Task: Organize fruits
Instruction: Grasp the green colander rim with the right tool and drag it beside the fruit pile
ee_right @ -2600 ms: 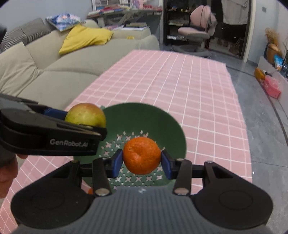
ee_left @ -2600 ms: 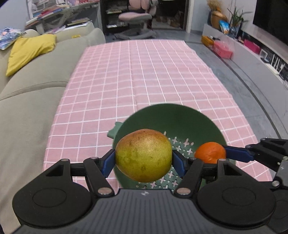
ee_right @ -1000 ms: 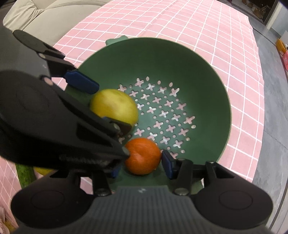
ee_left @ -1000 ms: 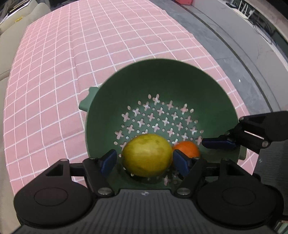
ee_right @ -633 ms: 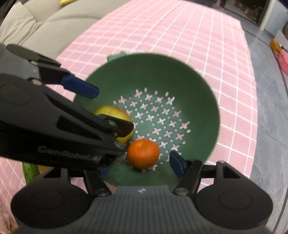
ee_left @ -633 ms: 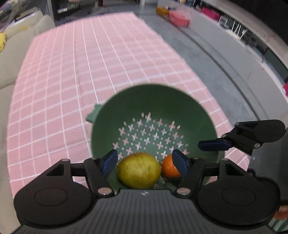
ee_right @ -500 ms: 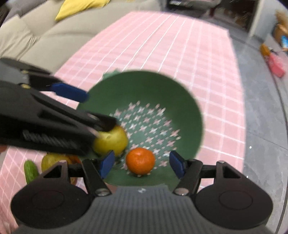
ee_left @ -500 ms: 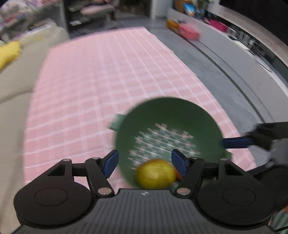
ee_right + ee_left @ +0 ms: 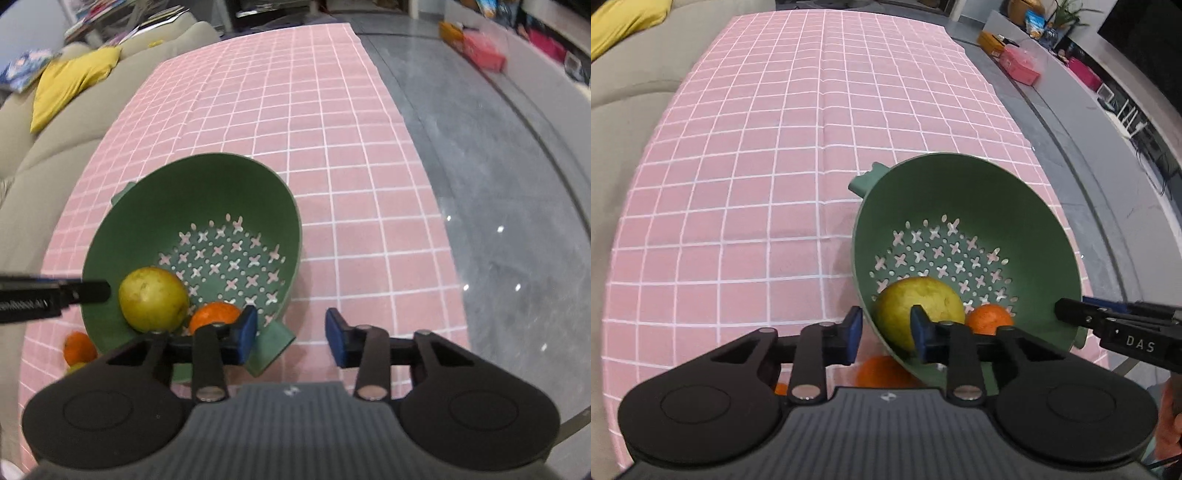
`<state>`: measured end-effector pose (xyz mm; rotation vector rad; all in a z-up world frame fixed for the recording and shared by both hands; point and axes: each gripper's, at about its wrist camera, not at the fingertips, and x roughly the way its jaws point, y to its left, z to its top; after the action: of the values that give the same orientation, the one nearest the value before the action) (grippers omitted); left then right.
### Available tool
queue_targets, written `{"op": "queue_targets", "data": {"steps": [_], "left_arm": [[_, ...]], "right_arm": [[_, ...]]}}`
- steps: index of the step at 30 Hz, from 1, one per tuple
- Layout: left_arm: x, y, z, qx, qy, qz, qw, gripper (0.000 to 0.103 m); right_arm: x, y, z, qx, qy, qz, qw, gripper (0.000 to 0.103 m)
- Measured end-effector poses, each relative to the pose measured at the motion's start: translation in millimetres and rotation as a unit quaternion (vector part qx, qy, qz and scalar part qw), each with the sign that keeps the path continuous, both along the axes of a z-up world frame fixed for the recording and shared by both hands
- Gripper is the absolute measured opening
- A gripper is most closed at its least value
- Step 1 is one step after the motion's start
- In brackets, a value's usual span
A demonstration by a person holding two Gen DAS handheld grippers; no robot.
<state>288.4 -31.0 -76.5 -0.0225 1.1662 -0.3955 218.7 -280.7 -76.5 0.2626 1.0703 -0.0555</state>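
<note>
Colander (image 9: 1027, 206) with pear (image 9: 916, 306) and orange (image 9: 990, 319): between both grippers, left (image 9: 886, 334) and right (image 9: 291, 338) narrowed, empty.

Both fruits, once gripped, now lie loose in the green perforated plastic colander (image 9: 1027, 206): the yellow-green pear (image 9: 916, 306) and round orange (image 9: 214, 315). Both grippers have drawn apart, jaws just narrowed, empty.
</note>
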Motion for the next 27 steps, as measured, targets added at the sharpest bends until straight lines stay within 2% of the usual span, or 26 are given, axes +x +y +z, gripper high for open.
{"op": "queue_targets", "data": {"steps": [2, 4, 8, 10, 18, 27], "left_arm": [[-1.9, -1.4, 0.1, 0.005, -0.003, 0.0, 1.0, 0.029], [-2.6, -4.4, -1.1, 0.015, -0.005, -0.007, 0.9999, 0.022], [-9.7, -12.2, -1.3, 0.009, 0.003, -0.024, 0.9997, 0.022], [-10.1, -16.1, -2.0, 0.008, 0.005, -0.037, 0.9993, 0.022], [-15.5, -18.9, 0.1, 0.011, 0.019, -0.079, 0.9966, 0.022], [-80.2, -19.7, 2.7, 0.018, 0.032, -0.098, 0.9945, 0.022]], "right_arm": [[3.0, -0.5, -4.2, 0.017, -0.001, -0.004, 1.0, 0.015], [5.0, 2.0, -2.1, 0.01, 0.003, -0.004, 1.0, 0.014], [-2.9, 2.7, 1.7, -0.019, 0.013, -0.004, 1.0, 0.013], [-15.0, -2.7, 4.9, -0.019, 0.016, -0.008, 1.0, 0.006], [-80.0, -20.9, 9.2, -0.013, 0.046, -0.034, 0.998, 0.005], [-153.6, -16.1, 13.0, -0.012, 0.066, -0.043, 0.997, 0.005]]}}
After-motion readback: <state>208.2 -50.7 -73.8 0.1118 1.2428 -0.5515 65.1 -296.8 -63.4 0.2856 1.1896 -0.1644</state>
